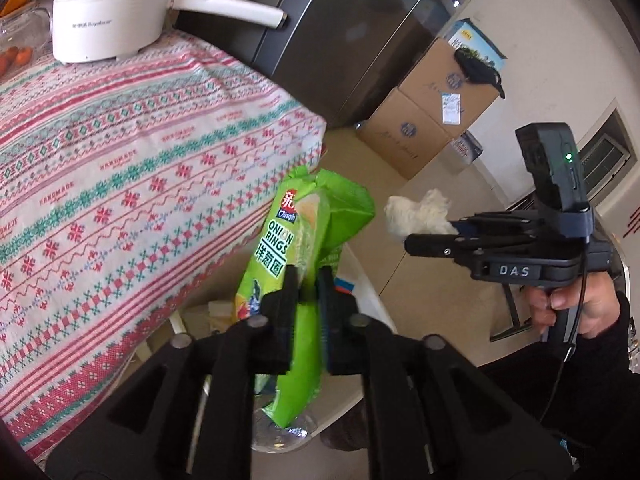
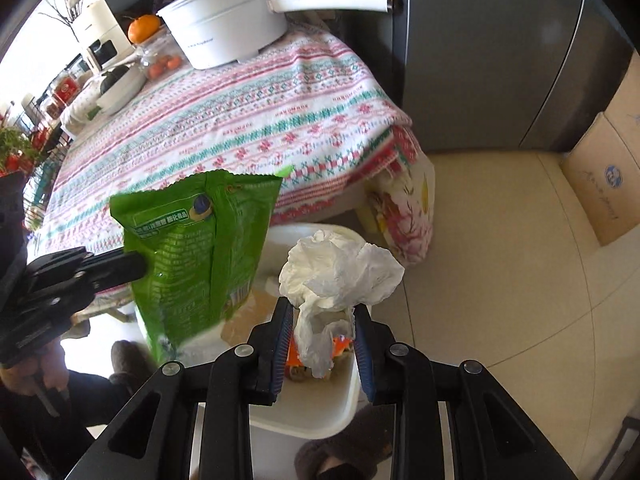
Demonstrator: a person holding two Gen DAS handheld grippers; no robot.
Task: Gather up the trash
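Both grippers are loaded and are held over the bin (image 2: 320,412), which serves as the landmark. On the left gripper (image 1: 308,280) the 2 jaws are pressed together on a green snack bag (image 1: 296,248), pinched near its lower half so that the crimped top stands up and the bag hangs free above the bin. The right gripper (image 2: 322,332) has its jaws set somewhat apart, with a crumpled white tissue (image 2: 340,272) sitting between the blue ribbed pads (image 2: 280,344); the tail of the tissue appears to be touched by both pads, but whether it is truly clamped cannot be told from the right wrist view. In the left wrist view the same tissue (image 1: 420,216) is seen at the tip of the right gripper (image 1: 436,236), so a hold is judged likely. Both items seem to be kept high and directly above the bin so that they fall inside on release. The bag is glossy, thin film, creased and nearly flat; the tissue is soft, light and irregular. The bin is white, smooth plastic with rounded corners, and orange scraps already lie in it. Just behind the bin stands a table (image 2: 240,128) under a woven patterned cloth, and on its far side from the bin a white pot (image 2: 224,28) is set.
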